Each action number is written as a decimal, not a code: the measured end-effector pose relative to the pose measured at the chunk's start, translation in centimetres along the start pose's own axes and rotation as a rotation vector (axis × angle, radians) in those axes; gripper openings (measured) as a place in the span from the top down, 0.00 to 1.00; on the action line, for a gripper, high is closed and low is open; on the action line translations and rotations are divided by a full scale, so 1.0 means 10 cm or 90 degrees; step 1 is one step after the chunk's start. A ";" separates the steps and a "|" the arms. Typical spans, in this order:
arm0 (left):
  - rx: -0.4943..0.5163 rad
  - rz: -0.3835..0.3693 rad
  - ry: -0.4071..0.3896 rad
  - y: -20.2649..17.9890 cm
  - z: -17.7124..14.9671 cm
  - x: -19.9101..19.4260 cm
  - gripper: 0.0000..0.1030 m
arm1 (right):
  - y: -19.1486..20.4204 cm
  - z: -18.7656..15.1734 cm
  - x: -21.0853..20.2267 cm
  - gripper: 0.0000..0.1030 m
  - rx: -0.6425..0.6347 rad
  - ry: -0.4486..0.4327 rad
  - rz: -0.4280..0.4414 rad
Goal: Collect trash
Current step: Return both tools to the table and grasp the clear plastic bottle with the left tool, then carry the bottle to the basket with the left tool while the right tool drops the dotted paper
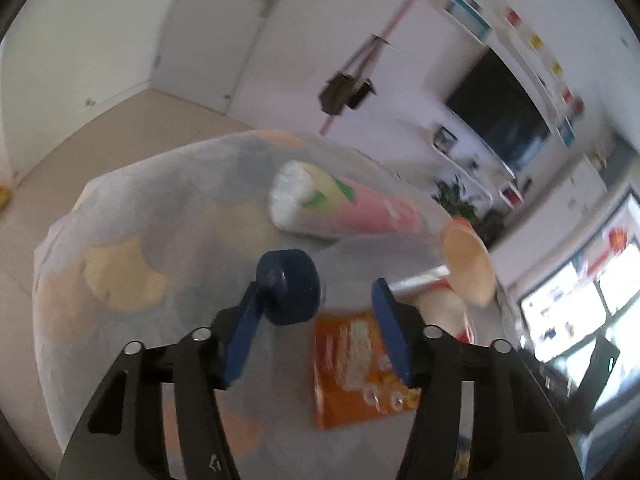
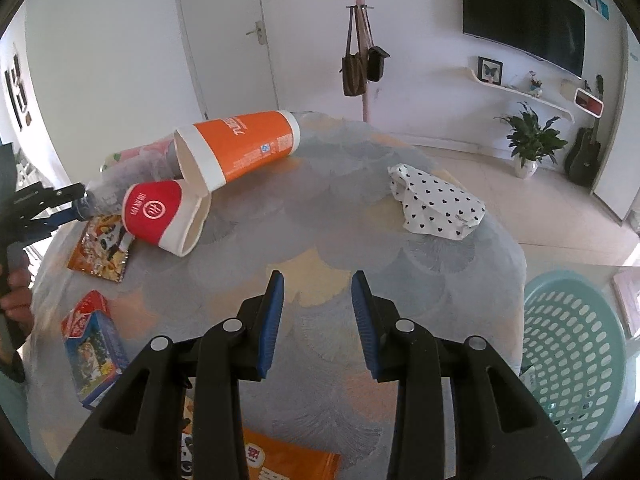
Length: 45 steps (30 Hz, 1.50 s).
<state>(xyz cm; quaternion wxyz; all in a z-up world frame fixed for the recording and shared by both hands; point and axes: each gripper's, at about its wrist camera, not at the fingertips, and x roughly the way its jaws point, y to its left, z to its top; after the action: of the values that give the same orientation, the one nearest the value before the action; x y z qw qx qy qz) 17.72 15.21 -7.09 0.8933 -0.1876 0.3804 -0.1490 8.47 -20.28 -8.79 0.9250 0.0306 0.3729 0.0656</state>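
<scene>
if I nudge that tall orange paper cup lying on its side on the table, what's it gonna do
The orange cup would probably roll, since it lies on its side, likely curving because it tapers. It looks empty, so probably light and easily shoved. Its open rim sits right against the red cup, which might block it or get pushed along. Thin paper walls may dent under a firm claw squeeze.

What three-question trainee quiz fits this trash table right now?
1. True or false: the orange paper cup stands upright on the table.
2. What is between the pads of the right tongs? A: the heart-print paper bag. B: the red paper cup. C: nothing.
3. Fill in: the bottle cap between the fingers of the left tongs is ___ in colour.

Key: 1 false, it lies on its side. 2 C. 3 blue.
</scene>
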 end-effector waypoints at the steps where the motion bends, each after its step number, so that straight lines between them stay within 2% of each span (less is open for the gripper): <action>1: 0.017 -0.009 0.007 -0.06 -0.06 -0.02 0.51 | -0.01 0.00 0.00 0.69 0.001 -0.001 0.001; 5: 0.075 -0.046 0.030 -0.29 -0.31 -0.17 0.53 | -0.01 0.00 0.03 0.69 0.003 0.002 0.003; 7: 0.106 -0.039 0.029 -0.36 -0.37 -0.24 0.51 | 0.00 0.00 0.03 0.69 0.002 0.001 0.006; 8: 0.130 -0.017 0.020 -0.40 -0.37 -0.30 0.44 | 0.01 -0.01 0.03 0.69 0.000 0.000 0.007; 9: 0.143 -0.003 0.013 -0.43 -0.36 -0.32 0.35 | 0.02 -0.01 0.03 0.69 -0.001 0.000 0.007; 10: 0.162 0.015 0.005 -0.46 -0.34 -0.35 0.31 | 0.02 -0.01 0.03 0.69 -0.003 0.000 0.008; 12: 0.195 0.031 0.001 -0.52 -0.20 -0.30 0.30 | 0.03 0.00 0.03 0.69 -0.009 0.002 0.008; 15: 0.231 0.018 0.029 -0.67 0.03 -0.09 0.28 | 0.05 0.04 -0.01 0.69 -0.013 -0.004 0.009; 16: 0.256 0.010 0.052 -0.73 0.09 0.04 0.27 | 0.04 0.07 -0.04 0.69 -0.013 -0.008 0.012; 20: 0.310 0.031 0.119 -0.83 0.17 0.43 0.27 | 0.03 0.21 -0.19 0.69 -0.029 -0.033 0.004; 22: 0.317 0.035 0.146 -0.84 0.17 0.55 0.29 | 0.01 0.24 -0.23 0.69 -0.035 -0.038 -0.001; 24: 0.337 0.054 0.153 -0.89 0.17 0.63 0.29 | -0.06 0.26 -0.25 0.69 -0.032 -0.043 -0.013; 27: 0.347 0.078 0.169 -0.94 0.16 0.74 0.30 | -0.21 0.32 -0.24 0.65 0.007 -0.041 0.004; 28: 0.350 0.087 0.172 -0.97 0.16 0.76 0.31 | -0.25 0.35 -0.24 0.64 0.018 -0.038 0.010; 29: 0.354 0.103 0.174 -0.97 0.16 0.80 0.38 | -0.24 0.37 -0.23 0.64 0.017 -0.038 0.011; 30: 0.358 0.110 0.172 -0.98 0.12 0.81 0.39 | -0.22 0.38 -0.24 0.64 0.011 -0.040 0.009; 32: 0.353 0.111 0.160 -0.97 0.10 0.78 0.43 | -0.16 0.41 -0.25 0.54 -0.004 -0.047 -0.018; 34: 0.353 0.108 0.146 -0.97 0.07 0.72 0.46 | -0.19 0.40 -0.25 0.53 0.003 -0.050 -0.038; 36: 0.354 0.105 0.122 -0.99 0.04 0.61 0.48 | -0.33 0.38 -0.22 0.53 0.032 -0.044 -0.034; 39: 0.332 0.088 0.098 -0.99 0.08 0.44 0.48 | -0.60 0.37 -0.16 0.49 0.063 -0.035 -0.060; 41: 0.327 0.079 0.074 -0.99 0.10 0.31 0.48 | -0.73 0.41 -0.05 0.41 0.064 -0.021 -0.062; 45: 0.301 0.071 0.038 -1.02 0.17 0.12 0.48 | -0.82 0.52 0.20 0.37 0.054 0.005 -0.055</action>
<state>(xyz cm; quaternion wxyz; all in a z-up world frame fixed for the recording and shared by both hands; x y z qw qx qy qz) 18.51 6.06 -2.19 0.9076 0.0527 0.3710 -0.1896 14.34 -28.19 -7.28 0.9235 0.0538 0.3797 0.0100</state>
